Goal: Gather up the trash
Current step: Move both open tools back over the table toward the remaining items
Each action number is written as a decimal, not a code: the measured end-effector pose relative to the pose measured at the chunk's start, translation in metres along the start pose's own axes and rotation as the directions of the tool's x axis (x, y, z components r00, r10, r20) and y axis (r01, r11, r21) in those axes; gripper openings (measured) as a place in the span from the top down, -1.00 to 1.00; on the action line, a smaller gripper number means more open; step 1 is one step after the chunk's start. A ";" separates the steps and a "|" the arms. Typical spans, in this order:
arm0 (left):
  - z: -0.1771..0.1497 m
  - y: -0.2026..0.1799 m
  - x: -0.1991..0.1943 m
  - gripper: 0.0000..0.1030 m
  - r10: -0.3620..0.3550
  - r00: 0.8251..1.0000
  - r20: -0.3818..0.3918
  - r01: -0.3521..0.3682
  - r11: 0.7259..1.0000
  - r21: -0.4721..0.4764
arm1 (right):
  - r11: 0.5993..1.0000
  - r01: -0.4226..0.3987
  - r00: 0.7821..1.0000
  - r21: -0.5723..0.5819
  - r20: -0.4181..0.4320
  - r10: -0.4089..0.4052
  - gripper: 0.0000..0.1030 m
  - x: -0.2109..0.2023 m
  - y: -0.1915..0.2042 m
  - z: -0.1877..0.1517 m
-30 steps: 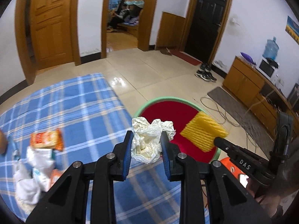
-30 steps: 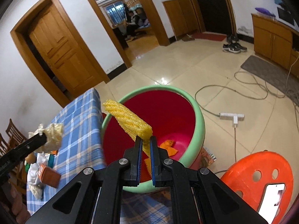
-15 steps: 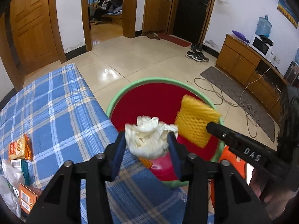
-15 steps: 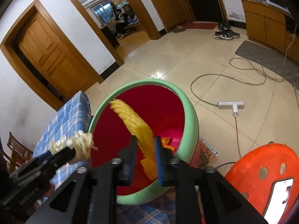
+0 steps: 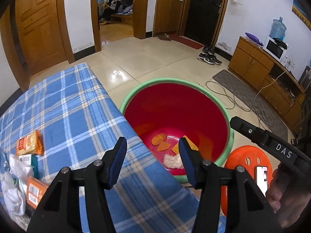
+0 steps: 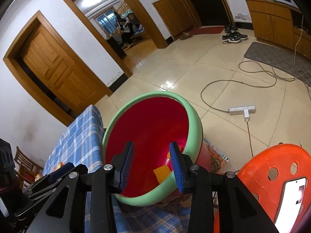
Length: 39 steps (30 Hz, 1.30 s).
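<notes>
A red bin with a green rim stands on the floor beside the blue plaid table. Inside it lie a crumpled white paper wad, a yellow foam net and orange scraps. My left gripper is open and empty over the table edge and bin. My right gripper is open and empty above the bin. More trash sits at the table's left: an orange snack pack, white wrappers and an orange box.
An orange plastic stool with a phone on it stands right of the bin. Cables and a power strip lie on the tile floor. Wooden chairs stand at the table's far side.
Both grippers opened. The white paper wad dropped from the left gripper and the yellow foam net from the right gripper into the bin.
</notes>
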<state>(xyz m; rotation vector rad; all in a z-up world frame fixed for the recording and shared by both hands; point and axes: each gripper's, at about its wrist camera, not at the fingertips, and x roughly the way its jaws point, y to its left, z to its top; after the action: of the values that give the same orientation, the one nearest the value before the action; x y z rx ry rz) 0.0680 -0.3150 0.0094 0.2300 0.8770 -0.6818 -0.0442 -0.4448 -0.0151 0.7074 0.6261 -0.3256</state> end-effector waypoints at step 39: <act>-0.094 0.160 -0.136 -0.29 0.320 0.947 0.030 -0.292 0.896 -0.335 | 0.935 -0.180 0.978 -0.305 -0.154 0.139 -0.26 -0.015 0.148 -0.081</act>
<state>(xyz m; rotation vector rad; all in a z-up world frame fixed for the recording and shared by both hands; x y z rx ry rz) 0.0495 -0.0880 0.0414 0.0373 0.8362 -0.2424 -0.0189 -0.2808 0.0206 0.4673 0.7206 -0.0240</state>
